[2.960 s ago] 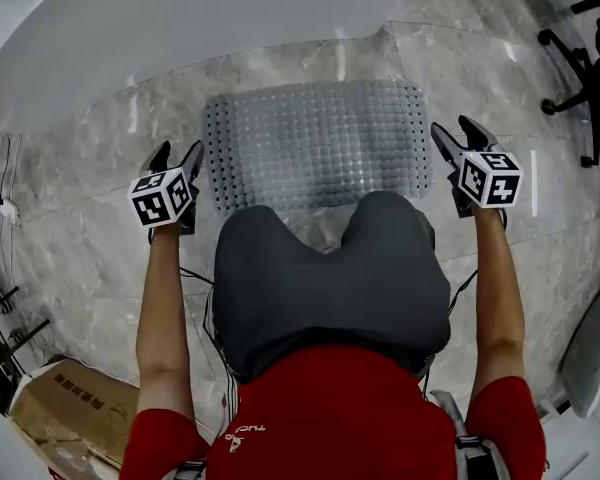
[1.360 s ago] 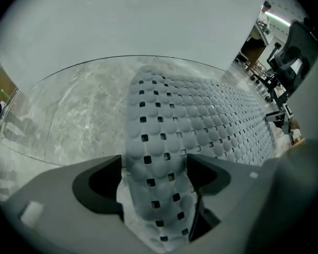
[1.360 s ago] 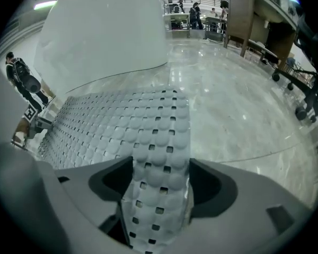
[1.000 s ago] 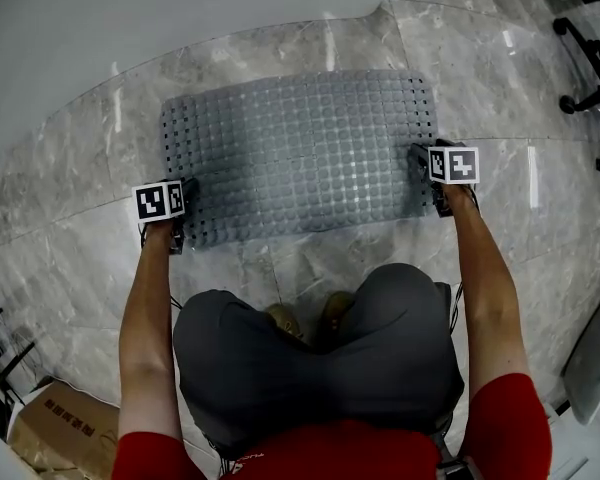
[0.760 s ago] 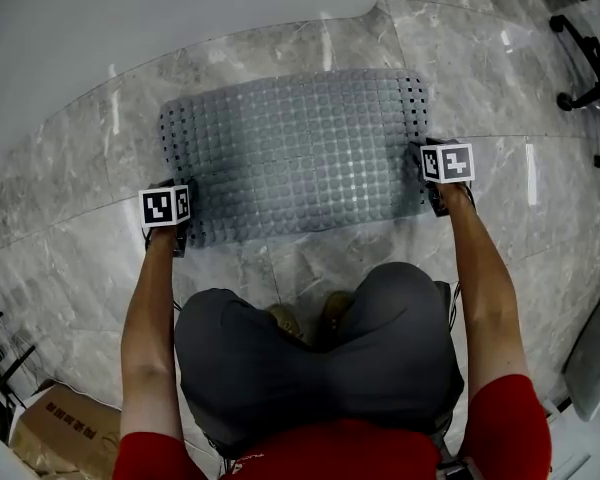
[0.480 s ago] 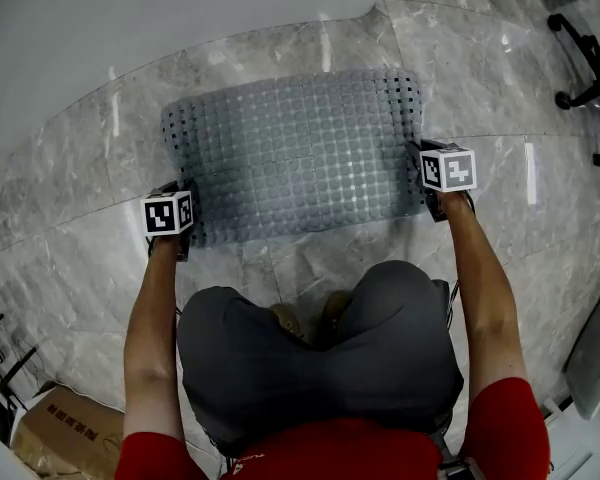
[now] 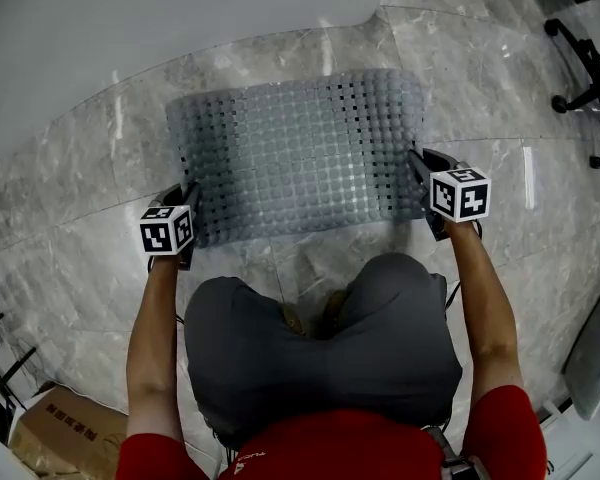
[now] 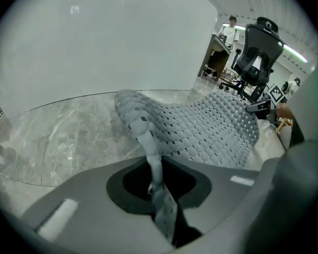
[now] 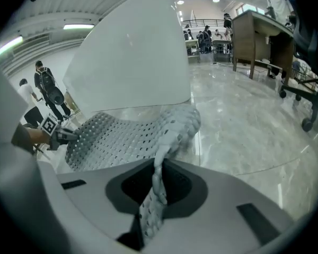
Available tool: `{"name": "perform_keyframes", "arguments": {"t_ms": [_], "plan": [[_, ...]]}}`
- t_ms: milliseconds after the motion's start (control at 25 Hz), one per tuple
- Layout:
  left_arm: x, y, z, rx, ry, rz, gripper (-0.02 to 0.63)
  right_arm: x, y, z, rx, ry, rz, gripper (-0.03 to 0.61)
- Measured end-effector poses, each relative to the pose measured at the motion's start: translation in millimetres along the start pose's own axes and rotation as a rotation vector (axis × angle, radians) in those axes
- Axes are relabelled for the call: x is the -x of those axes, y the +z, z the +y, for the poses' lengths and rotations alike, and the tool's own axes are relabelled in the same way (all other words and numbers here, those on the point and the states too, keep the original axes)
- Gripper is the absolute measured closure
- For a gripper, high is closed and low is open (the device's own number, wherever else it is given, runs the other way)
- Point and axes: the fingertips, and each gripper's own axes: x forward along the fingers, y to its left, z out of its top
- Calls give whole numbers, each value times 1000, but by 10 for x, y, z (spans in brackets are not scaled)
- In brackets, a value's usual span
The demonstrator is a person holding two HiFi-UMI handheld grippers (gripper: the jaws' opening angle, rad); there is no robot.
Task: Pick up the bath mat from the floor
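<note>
The grey, perforated, knobbly bath mat (image 7: 298, 153) spreads over the marble floor in front of the person's knees. My left gripper (image 7: 188, 202) grips its near left corner, and my right gripper (image 7: 418, 164) grips its near right edge. Both sets of jaws have just been closing with the mat between them. In the left gripper view the mat (image 8: 212, 131) rises from my left gripper (image 8: 156, 187) as a pinched fold. The right gripper view shows the same mat (image 9: 122, 136) clamped in my right gripper (image 9: 156, 189). The near edge hangs lifted while the far edge lies on the floor.
A white curved wall (image 7: 130, 18) borders the floor just beyond the mat. A black office chair (image 7: 585, 38) stands at the far right, and a cardboard box (image 7: 40, 438) lies at the near left. A wooden desk (image 9: 259, 30) and people stand in the background.
Both grippers went from open beside the mat to shut on its near corners, then rose. The mat's near edge has come up off the floor with them.
</note>
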Motion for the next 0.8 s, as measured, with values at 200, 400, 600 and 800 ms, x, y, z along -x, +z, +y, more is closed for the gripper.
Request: {"name": "perform_keyframes", "arguments": {"t_ms": [200, 400, 600, 800], "plan": [[227, 146, -126, -4, -45, -58, 558, 241, 132, 159, 1, 22, -49, 540], [469, 376, -210, -3, -81, -135, 558, 403, 352, 263, -11, 40, -109, 540], [772, 686, -256, 2, -97, -244, 558, 599, 653, 400, -20, 68, -207, 541], [1211, 1044, -304, 12, -99, -396, 560, 932, 1023, 602, -30, 97, -337, 540]]}}
